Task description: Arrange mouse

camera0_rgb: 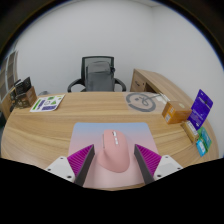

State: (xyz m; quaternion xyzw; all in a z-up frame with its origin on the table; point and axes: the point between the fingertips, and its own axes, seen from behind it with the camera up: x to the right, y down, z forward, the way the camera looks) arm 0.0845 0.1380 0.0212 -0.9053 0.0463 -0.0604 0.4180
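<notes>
**R1:** Gripper view, single frame. Pink mouse (112, 156) sits between the two fingers, long axis running near-to-far, in line with them; narrow front with the wheel points away toward the far edge of the desk.

**R2:** Held or only straddled?

**R1:** The gripper (112, 166) has its pads (80, 160) tight to the mouse's flanks on both left and right, no gap visible either side. Logged as clamped on the mouse. Judgement only: whether it rests on the surface or hangs just above cannot be read here.

**R2:** What lies under it?

**R1:** A pale blue-grey mouse mat (112, 133) on the wooden desk (50, 135). The mouse is over the mat's near half, roughly centred left to right. The coming move likely turns on squaring the mouse's axis with the mat's edges.

**R2:** Surroundings?

**R1:** Far right, a round patterned item (141, 100), an orange box (176, 112), a purple box (202, 107). Far left, printed cards (45, 102). Beyond the desk, an office chair (98, 72).

**R2:** Hidden parts?

**R1:** Mouse's near end is cut off below the fingers; the mat's near edge is covered; no cable discernible.
</notes>
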